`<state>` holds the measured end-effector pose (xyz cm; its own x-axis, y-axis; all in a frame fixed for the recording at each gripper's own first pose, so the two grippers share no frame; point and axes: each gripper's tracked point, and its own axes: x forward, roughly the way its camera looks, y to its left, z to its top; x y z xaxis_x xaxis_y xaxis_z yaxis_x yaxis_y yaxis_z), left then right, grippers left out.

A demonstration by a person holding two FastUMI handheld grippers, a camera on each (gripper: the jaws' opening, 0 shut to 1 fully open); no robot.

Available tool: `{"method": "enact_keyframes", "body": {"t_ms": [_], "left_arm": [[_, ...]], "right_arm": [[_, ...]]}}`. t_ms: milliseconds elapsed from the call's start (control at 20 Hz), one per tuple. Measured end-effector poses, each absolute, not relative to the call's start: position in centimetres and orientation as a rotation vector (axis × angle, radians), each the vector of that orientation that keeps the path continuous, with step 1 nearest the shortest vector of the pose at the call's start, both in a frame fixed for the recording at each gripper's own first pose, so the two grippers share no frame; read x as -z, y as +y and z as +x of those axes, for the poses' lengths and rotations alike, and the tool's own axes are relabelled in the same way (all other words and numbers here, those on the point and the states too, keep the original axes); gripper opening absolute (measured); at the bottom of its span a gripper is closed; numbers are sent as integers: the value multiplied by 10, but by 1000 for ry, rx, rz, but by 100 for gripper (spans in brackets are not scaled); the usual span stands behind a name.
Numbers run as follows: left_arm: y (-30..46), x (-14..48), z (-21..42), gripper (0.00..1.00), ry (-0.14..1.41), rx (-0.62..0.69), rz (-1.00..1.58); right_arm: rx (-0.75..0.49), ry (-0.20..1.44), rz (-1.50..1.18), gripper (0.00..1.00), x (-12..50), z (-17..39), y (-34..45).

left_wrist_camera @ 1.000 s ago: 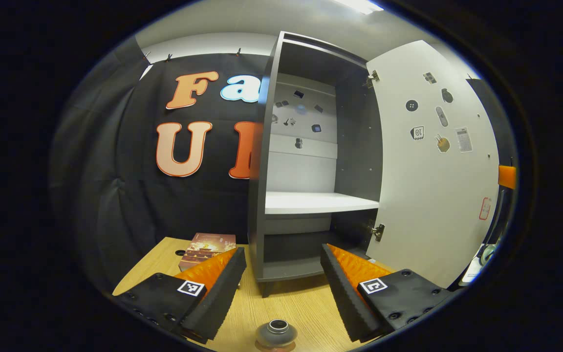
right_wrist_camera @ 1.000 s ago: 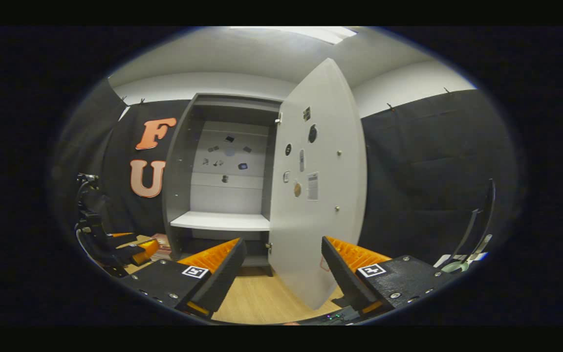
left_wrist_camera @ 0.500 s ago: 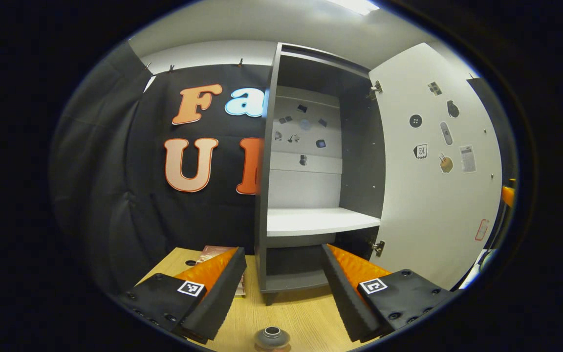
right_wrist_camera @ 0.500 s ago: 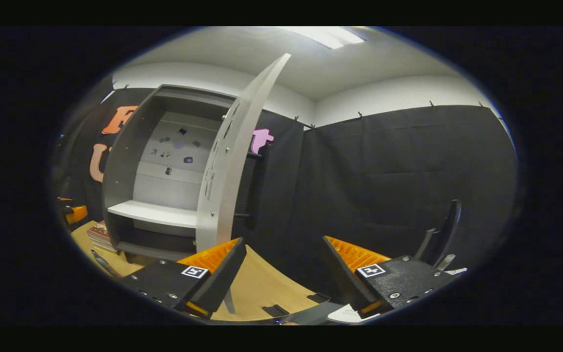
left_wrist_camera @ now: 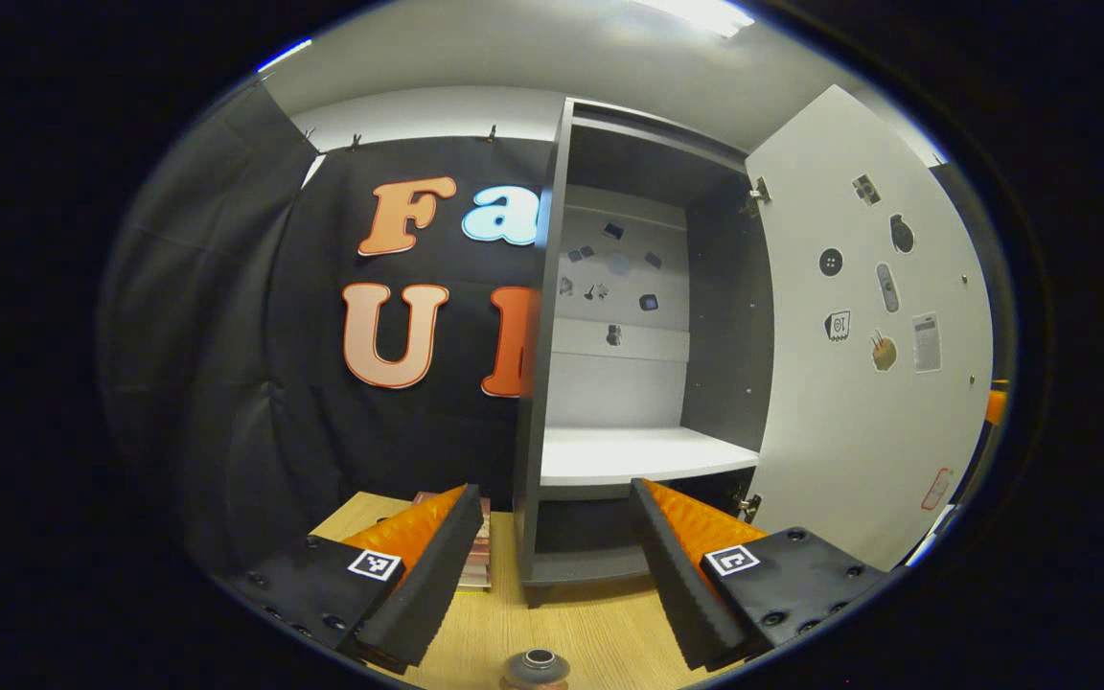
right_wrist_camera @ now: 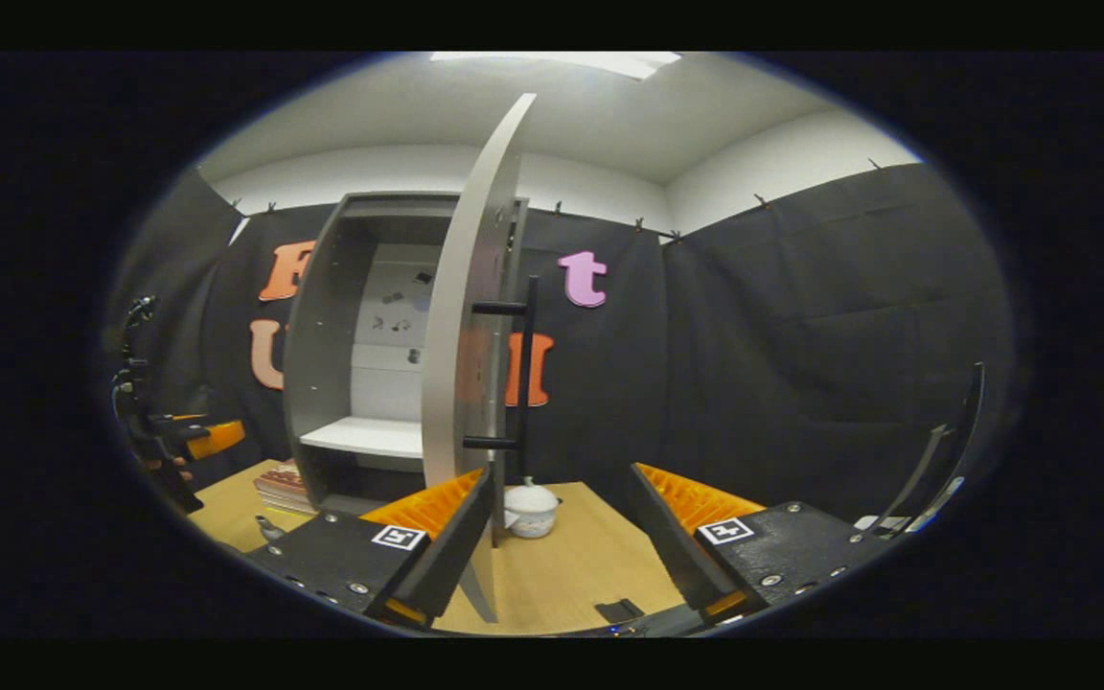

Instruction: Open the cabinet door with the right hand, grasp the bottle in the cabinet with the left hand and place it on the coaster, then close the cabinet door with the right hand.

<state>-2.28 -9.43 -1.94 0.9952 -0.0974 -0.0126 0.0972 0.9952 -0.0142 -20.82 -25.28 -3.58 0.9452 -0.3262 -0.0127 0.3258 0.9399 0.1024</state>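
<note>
- Cabinet [left_wrist_camera: 552, 383] stands on the wooden table [left_wrist_camera: 600, 632] with its white door [left_wrist_camera: 859, 383] swung wide; small stickers dot the door's inner face and the back panel.
- White shelf [left_wrist_camera: 643, 452] inside the cabinet is bare, as is the dark compartment beneath it.
- Bottle [left_wrist_camera: 539, 668] stands upright on the table at the bottom edge of the left gripper view, in front of the cabinet; whether a coaster lies under it cannot be told.
- Left gripper [left_wrist_camera: 552, 565] hovers above the bottle, fingers spread apart and grasping nothing.
- Right gripper [right_wrist_camera: 557, 537] faces the door edge-on, fingers released, empty; the door's black handle [right_wrist_camera: 523, 374] is just beyond.
- Stack of books [left_wrist_camera: 480, 556] lies beside the cabinet's left wall.
- White lidded pot [right_wrist_camera: 531, 510] sits on the table behind the door.
</note>
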Motion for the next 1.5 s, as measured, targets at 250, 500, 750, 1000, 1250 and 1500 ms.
{"method": "enact_keyframes", "body": {"t_ms": [250, 500, 750, 1000, 1250, 1500], "left_arm": [[-85, 20, -35, 99, 21, 77, -24], [-60, 12, -51, 99, 4, 18, 8], [-35, 10, -57, 99, 7, -33, -7], [-15, 17, -34, 99, 15, -13, 4], [9, 21, -1, 99, 18, 44, -14], [28, 23, 36, 99, 20, 119, 4]], "right_arm": [[170, -30, 6, 86, 13, -184, -200], [3, -57, 40, 81, 4, -142, -148], [-175, -56, 214, 60, -7, -98, -81], [-163, -46, 223, 33, -17, -46, -39], [-63, -21, 185, 29, -21, 8, -3], [30, -16, 204, 29, -19, 52, 7]]}}
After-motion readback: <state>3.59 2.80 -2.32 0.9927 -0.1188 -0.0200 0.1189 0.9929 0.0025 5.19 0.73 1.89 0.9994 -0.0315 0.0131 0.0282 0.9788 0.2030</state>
